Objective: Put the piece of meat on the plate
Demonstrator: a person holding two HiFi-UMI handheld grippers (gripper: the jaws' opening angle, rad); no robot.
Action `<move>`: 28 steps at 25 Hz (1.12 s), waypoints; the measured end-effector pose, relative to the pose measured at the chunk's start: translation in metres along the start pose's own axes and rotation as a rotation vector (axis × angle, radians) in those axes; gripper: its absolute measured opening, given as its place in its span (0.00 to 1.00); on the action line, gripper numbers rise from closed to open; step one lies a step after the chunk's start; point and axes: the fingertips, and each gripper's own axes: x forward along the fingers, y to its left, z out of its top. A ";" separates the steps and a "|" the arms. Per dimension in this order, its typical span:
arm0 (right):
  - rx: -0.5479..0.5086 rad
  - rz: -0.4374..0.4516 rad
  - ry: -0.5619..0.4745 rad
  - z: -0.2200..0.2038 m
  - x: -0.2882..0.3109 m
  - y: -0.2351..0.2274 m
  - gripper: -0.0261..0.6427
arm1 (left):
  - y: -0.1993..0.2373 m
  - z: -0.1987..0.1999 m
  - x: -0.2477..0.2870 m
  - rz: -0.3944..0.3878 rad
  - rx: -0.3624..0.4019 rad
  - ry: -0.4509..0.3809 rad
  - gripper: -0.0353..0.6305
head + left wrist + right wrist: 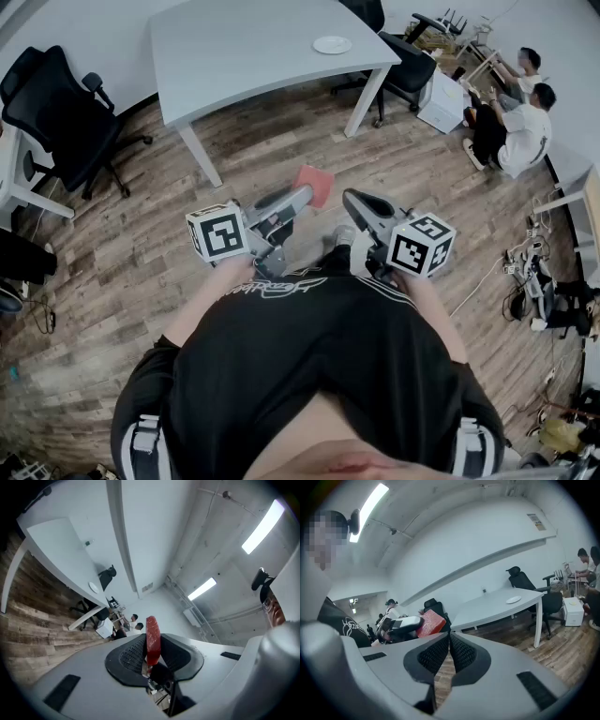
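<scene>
A person in a black printed shirt (309,356) stands on a wood-plank floor (141,234) with a grey two-jaw gripper in each hand, both held out in front of the body. The left gripper (151,654) is clenched on a flat red piece of meat (153,634), which sits edge-on between the black ribbed pads and juts past their tips. In the head view the piece of meat shows as a red square at the end of that gripper, in the air above the floor. The right gripper (449,649), just beside it, carries nothing, its pads drawn together at the tips. The small round white plate (332,44) lies near the far edge of a pale grey table (253,56), well apart from the piece of meat and from both grippers. A black office chair (56,103) stands to the left of the table and a second one (408,61) at its right end. Two people in white tops (520,131) sit low by the wall on the far right, with cables (525,272) strewn over the floor near them.
</scene>
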 end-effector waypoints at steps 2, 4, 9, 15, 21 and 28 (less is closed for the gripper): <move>0.010 -0.003 -0.005 0.001 -0.002 -0.005 0.06 | 0.001 -0.002 0.004 0.002 -0.003 0.003 0.19; 0.013 -0.004 -0.009 0.003 -0.002 -0.009 0.06 | 0.004 -0.003 0.007 0.008 -0.003 0.007 0.19; 0.019 0.000 -0.006 0.003 0.000 -0.017 0.06 | 0.011 -0.004 0.013 0.018 -0.012 0.009 0.19; 0.031 0.012 0.004 0.004 0.005 -0.026 0.06 | 0.020 -0.004 0.022 0.034 -0.033 0.024 0.19; 0.032 0.026 -0.008 0.009 0.011 -0.039 0.06 | 0.034 -0.002 0.032 0.056 -0.055 0.027 0.19; 0.016 0.037 -0.006 0.019 0.025 -0.066 0.06 | 0.054 0.009 0.050 0.093 -0.045 0.029 0.19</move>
